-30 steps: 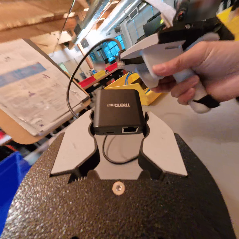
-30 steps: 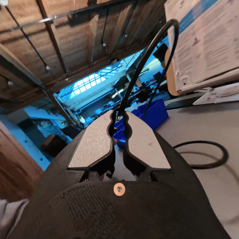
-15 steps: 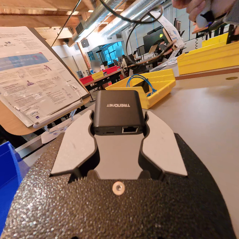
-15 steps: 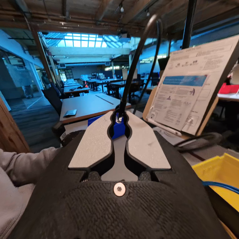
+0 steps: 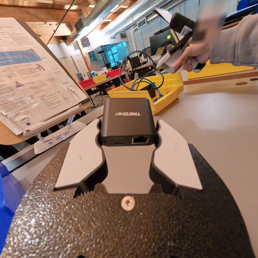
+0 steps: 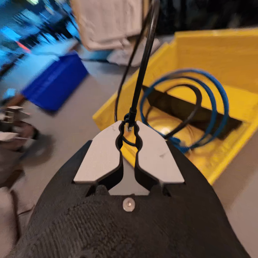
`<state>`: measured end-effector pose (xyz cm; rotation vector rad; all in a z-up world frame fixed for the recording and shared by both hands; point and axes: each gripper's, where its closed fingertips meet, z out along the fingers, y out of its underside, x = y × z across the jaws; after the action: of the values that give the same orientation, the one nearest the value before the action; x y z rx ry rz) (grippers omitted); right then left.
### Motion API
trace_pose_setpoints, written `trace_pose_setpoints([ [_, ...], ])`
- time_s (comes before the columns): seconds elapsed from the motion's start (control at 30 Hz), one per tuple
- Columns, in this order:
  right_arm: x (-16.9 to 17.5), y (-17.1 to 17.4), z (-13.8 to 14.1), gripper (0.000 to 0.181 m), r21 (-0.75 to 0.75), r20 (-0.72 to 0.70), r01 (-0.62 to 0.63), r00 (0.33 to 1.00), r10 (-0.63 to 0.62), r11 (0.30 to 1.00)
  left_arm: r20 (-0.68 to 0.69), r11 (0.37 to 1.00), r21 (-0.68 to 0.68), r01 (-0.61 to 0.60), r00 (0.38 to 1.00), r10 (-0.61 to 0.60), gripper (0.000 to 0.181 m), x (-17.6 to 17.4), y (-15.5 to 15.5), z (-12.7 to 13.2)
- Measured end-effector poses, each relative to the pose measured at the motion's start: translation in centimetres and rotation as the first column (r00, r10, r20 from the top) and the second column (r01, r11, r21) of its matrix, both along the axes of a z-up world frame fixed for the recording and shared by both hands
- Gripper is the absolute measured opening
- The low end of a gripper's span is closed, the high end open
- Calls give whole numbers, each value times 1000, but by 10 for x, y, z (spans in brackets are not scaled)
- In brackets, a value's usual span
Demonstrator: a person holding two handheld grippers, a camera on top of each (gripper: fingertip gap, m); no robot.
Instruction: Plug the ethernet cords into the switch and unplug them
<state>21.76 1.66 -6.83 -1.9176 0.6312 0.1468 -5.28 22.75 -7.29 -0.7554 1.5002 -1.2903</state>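
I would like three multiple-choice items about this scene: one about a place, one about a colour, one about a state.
1. Where does the blue cable lie?
A. in the yellow bin
B. on the switch
C. on the document stand

2. What colour is the cable that the right gripper holds?
A. red
B. black
C. white

3. The port on the switch held by the left gripper is
A. taped over
B. holding a plug
C. empty

Answers: 1 A, its coils rest inside the bin; 2 B, a black cord rises from the clamped plug; 3 C, the opening shows no plug.

We see bright overhead light glaring on the table [image 5: 217, 106]. Right wrist view is motion-blurred; edges bow outward.
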Motion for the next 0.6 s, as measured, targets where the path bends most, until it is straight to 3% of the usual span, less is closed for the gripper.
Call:
trace_pose_setpoints([
  [0.07,-5,-11,-26,24,-185,-44,5,999,-13,983,-7,1000,-13,10,1000,-10,72,0,0,-1],
  [0.13,-2,-23,-37,45,-331,35,63,998,-54,942,-21,1000,-21,19,1000,-19,72,1,0,-4],
  [0.23,0,-38,-22,75,-435,271,182,960,-65,882,-61,998,-21,54,997,-55,72,1,-5,-12],
  [0.3,-14,-27,4,95,-367,414,198,910,-31,909,-95,995,-21,93,991,-94,73,1,-11,-17],
  [0.37,-67,15,25,90,-211,446,-3,889,99,978,-123,986,-40,159,979,-163,73,-2,-20,-21],
  [0.4,-104,38,29,89,-143,420,-152,885,199,978,-137,979,-49,196,970,-201,73,-4,-26,-22],
  [0.5,-205,92,23,89,-26,408,-480,795,448,877,-163,946,-93,309,933,-321,73,-11,-44,-26],
  [0.6,-273,126,7,87,-65,503,-653,631,590,755,-178,895,-142,423,878,-444,73,-22,-62,-25],
])
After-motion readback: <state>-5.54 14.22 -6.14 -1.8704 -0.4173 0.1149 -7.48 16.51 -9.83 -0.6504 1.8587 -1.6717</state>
